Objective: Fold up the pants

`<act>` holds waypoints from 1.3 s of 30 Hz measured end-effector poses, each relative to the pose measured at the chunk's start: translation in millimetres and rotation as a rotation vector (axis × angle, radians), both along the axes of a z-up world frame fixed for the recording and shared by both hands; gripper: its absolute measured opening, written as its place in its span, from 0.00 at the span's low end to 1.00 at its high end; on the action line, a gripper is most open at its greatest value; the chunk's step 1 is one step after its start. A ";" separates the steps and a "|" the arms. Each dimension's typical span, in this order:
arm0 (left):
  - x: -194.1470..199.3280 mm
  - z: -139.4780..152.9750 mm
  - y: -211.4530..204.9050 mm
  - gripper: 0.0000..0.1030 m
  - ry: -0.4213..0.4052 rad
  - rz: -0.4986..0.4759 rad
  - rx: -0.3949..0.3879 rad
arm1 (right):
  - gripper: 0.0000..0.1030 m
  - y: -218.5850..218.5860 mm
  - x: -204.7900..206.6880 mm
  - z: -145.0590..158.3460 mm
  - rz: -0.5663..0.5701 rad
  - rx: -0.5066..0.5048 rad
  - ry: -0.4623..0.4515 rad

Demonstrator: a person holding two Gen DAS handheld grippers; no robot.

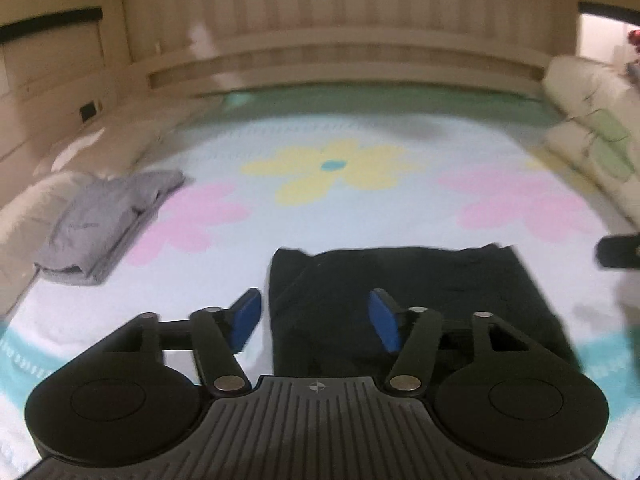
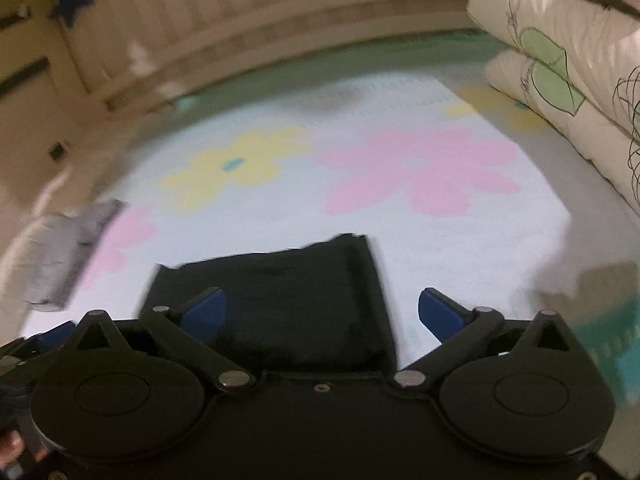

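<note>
Black pants [image 1: 420, 300] lie folded into a flat rectangle on the flowered bed cover [image 1: 328, 208]. My left gripper [image 1: 316, 320] is open and empty, its blue pads astride the pants' left edge, just above the cloth. In the right wrist view the same pants [image 2: 288, 300] lie under my right gripper [image 2: 320, 316], which is open wide and empty, astride the pants' right edge. The right gripper's tip shows at the right edge of the left wrist view [image 1: 618, 254].
A folded grey garment [image 1: 104, 224] lies at the left of the cover, also in the right wrist view [image 2: 68, 252]. Cream folded quilts [image 2: 568, 72] are stacked at the right. A wooden headboard wall [image 1: 340, 20] runs along the back.
</note>
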State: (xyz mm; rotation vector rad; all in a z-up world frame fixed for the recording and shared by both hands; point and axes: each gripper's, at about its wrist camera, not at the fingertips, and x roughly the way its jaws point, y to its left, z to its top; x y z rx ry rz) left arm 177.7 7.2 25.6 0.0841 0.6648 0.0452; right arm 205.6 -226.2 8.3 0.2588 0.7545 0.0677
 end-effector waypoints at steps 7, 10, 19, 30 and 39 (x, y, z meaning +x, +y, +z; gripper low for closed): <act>-51.9 22.0 -18.9 0.70 -0.064 -0.068 0.085 | 1.00 14.2 -55.2 28.5 0.076 -0.022 -0.019; -62.6 20.4 -13.7 0.70 -0.033 -0.076 0.037 | 1.00 17.0 -68.8 31.8 0.093 -0.019 -0.011; -55.5 -11.5 6.6 0.70 0.075 0.048 -0.061 | 1.00 25.2 -82.1 3.7 0.091 -0.060 0.089; -63.6 -19.0 -10.0 0.70 0.054 0.015 0.000 | 1.00 34.1 -94.2 9.2 0.113 -0.126 0.057; -64.5 -25.0 -23.1 0.70 0.046 -0.039 0.013 | 1.00 30.4 -97.2 16.0 0.114 -0.157 0.026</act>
